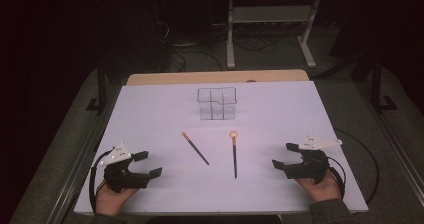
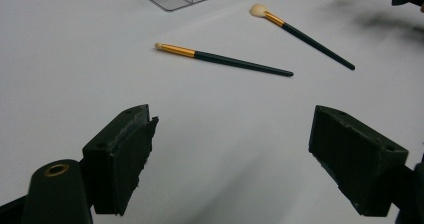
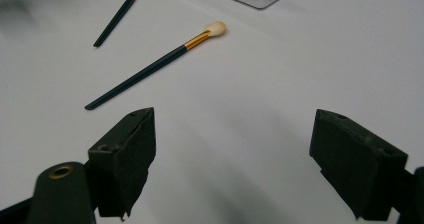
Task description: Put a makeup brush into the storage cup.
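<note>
We have both grippers resting near the table's front edge, the left gripper (image 1: 148,164) toward the front left corner and the right gripper (image 1: 283,155) toward the front right, each with its jaws spread wide and nothing between them. The two things nearest us lie flat in the middle of the table (image 1: 150,114): the thin brush (image 1: 195,148), slanted with its tip toward the far left, and the round-headed brush (image 1: 234,154), lying nearly straight toward the far edge just beside it but apart. Behind them, toward the far edge, stands the clear divided holder (image 1: 216,103). We judge the main risk to be the pick-up itself: these handles are slim and lie flush on a smooth surface, so jaws closing too high could roll a brush away or skid it into its neighbour. If we pinch near one end, the brush may pivot and droop. Coming in too steeply could jam the pads against the table, and a careless reach could knock the light holder over.
</note>
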### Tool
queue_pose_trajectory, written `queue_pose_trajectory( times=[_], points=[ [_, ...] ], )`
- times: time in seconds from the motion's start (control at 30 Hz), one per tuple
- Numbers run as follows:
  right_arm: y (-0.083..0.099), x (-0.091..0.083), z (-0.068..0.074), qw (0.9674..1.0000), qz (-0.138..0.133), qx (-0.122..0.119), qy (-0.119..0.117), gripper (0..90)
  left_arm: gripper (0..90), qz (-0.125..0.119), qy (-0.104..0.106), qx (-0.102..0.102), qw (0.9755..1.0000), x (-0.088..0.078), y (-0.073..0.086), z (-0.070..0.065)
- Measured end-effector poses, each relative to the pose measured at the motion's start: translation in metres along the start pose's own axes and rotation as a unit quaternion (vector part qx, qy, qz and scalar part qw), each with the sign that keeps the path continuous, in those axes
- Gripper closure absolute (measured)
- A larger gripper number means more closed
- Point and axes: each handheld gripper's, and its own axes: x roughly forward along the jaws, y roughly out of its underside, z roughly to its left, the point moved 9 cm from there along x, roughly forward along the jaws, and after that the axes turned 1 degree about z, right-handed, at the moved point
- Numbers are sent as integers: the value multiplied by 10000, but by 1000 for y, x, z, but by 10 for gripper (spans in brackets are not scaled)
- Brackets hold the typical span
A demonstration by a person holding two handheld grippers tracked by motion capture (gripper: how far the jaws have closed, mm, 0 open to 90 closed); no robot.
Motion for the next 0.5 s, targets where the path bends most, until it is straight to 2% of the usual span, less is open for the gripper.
queue_pose_trajectory(
  times=[0.5],
  points=[
    [-5, 3, 4, 10000, 24, -1, -78, 160, 170, -19, 42, -26, 10000, -2, 1, -2]
  ],
)
